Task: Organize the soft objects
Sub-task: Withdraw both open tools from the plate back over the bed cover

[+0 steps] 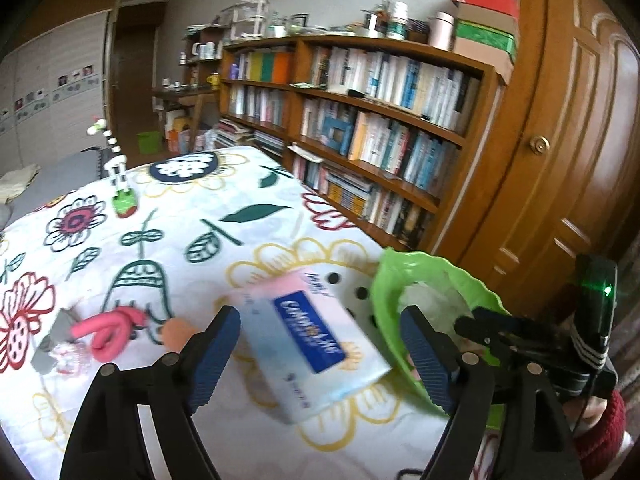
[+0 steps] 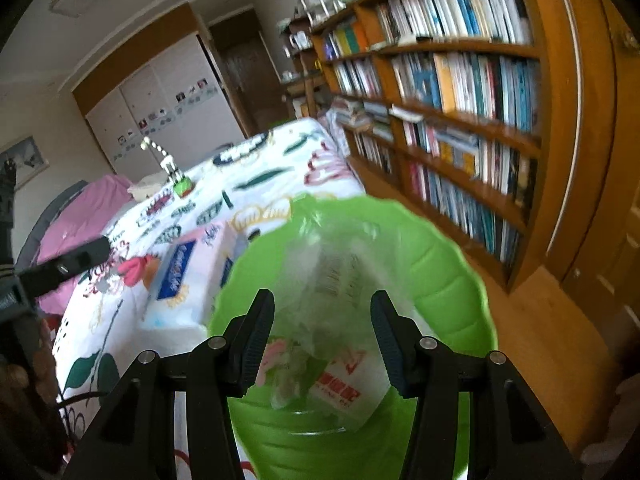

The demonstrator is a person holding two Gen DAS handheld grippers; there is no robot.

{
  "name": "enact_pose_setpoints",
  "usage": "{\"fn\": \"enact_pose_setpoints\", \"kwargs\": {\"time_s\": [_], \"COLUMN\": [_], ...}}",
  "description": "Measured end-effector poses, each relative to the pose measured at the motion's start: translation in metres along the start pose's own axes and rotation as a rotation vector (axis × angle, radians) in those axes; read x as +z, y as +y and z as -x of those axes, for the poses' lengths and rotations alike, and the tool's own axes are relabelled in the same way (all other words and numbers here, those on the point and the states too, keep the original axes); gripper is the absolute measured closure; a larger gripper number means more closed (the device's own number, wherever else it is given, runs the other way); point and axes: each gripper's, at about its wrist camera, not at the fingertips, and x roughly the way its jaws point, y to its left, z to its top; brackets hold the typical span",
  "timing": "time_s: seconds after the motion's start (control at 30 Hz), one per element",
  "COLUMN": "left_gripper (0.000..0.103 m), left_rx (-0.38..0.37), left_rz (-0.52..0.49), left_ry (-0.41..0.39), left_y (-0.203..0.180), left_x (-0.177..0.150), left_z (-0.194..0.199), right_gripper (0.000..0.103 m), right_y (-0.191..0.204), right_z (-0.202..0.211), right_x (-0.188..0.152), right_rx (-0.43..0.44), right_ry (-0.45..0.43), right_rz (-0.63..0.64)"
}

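A soft tissue pack (image 1: 316, 340) with a blue label lies on the flowered bedspread (image 1: 224, 240), between the wide-apart jaws of my left gripper (image 1: 320, 348); the pads do not touch it. To its right stands a green bowl (image 1: 420, 258). My right gripper (image 2: 324, 336) hangs open over that bowl (image 2: 440, 264), above a crumpled clear plastic bag (image 2: 332, 276) with red print that lies inside. The tissue pack (image 2: 188, 276) sits just left of the bowl. A pink soft toy (image 1: 108, 328), an orange piece (image 1: 178, 330) and a grey cloth (image 1: 52, 344) lie at the left.
A beaded giraffe toy on a green base (image 1: 120, 188) stands far back on the bed. A full wooden bookshelf (image 1: 380, 120) runs along the right of the bed, and a wooden door (image 1: 560, 140) is beyond it. The bowl is near the bed's right edge.
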Motion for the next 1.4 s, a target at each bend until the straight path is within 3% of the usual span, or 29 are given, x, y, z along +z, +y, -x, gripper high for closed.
{"fn": "enact_pose_setpoints", "kwargs": {"time_s": [0.13,0.5,0.8,1.4], "left_gripper": [0.016,0.015,0.015,0.015], "left_rx": [0.042,0.154,0.214,0.25], "left_rz": [0.033,0.127,0.184,0.265], "left_ry": [-0.014,-0.026,-0.017,0.023], "left_y": [0.021,0.08,0.12,0.175], "left_x": [-0.001,-0.012,-0.028,-0.054], "left_z": [0.007,0.026,0.039,0.033], "right_gripper": [0.051,0.051,0.051,0.051], "right_y": [-0.003,0.023,0.073,0.165], "right_z": [-0.005,0.023,0.014,-0.025], "right_x": [-0.002,0.011,0.012,0.001], "right_rx": [-0.007,-0.041,0.052,0.189], "right_ry": [0.019,-0.103,-0.094,-0.006], "right_rz": [-0.017,0.019,0.079,0.206]}}
